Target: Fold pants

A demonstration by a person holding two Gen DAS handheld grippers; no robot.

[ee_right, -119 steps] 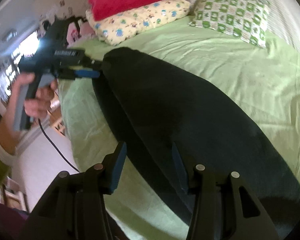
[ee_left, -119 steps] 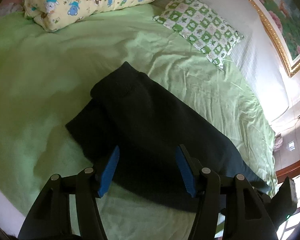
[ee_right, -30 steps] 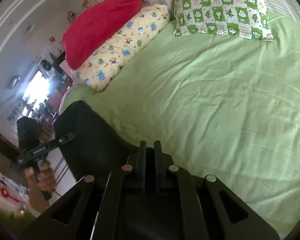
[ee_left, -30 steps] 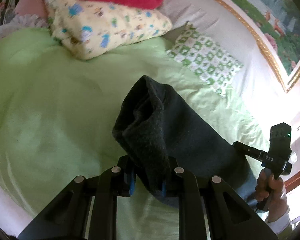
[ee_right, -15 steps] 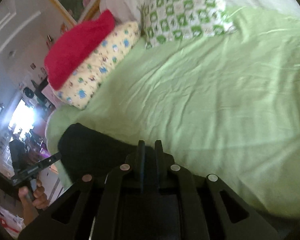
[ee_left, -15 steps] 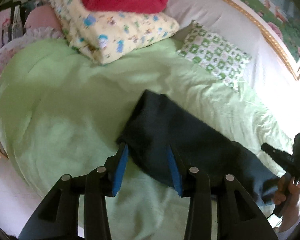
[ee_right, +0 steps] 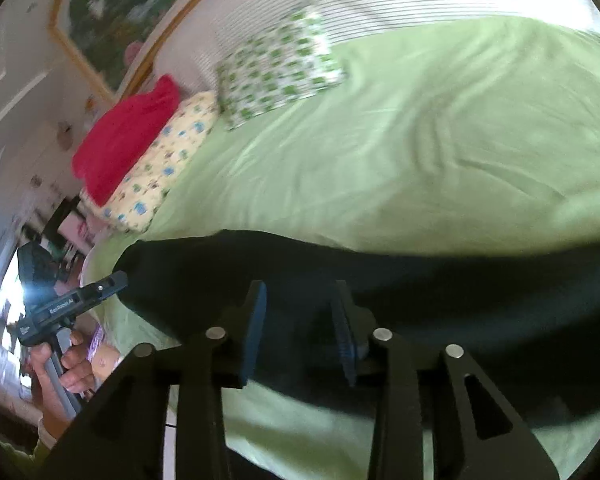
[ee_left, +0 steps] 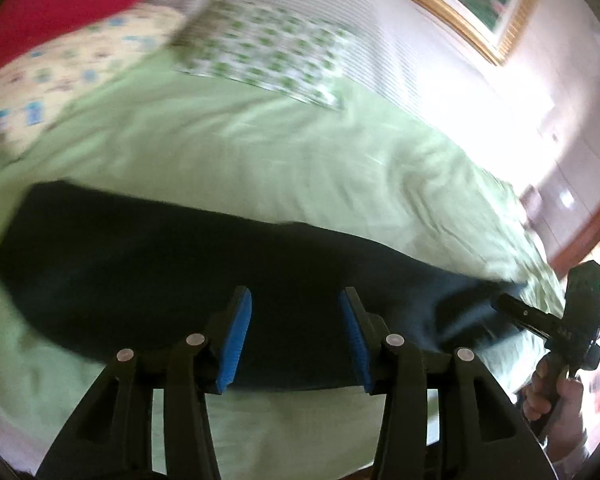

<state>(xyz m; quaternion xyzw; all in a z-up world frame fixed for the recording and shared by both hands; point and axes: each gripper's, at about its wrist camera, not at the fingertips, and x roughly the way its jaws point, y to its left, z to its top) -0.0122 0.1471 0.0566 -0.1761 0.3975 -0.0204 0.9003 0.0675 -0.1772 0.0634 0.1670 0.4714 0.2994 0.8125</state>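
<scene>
The dark pants (ee_left: 172,264) lie flat in a long folded strip across the near part of the green bed sheet (ee_left: 260,152). My left gripper (ee_left: 294,332) is open and empty, its blue pads over the strip's near edge. My right gripper (ee_right: 300,326) is open and empty above the pants (ee_right: 420,280) near their other end. Each gripper shows in the other's view: the right one (ee_left: 540,316) at the strip's right end, the left one (ee_right: 84,296) at its left end.
At the head of the bed lie a green checked pillow (ee_left: 260,56), a yellow patterned pillow (ee_left: 52,76) and a red blanket (ee_left: 60,4). A gold-framed picture (ee_right: 112,12) hangs on the wall. The bed's near edge (ee_left: 300,452) runs just below my fingers.
The right gripper has opened and let go of the pants. The left gripper opened half a second earlier. The lifted pants now lie flat as a strip, and both cameras have swung sideways.
</scene>
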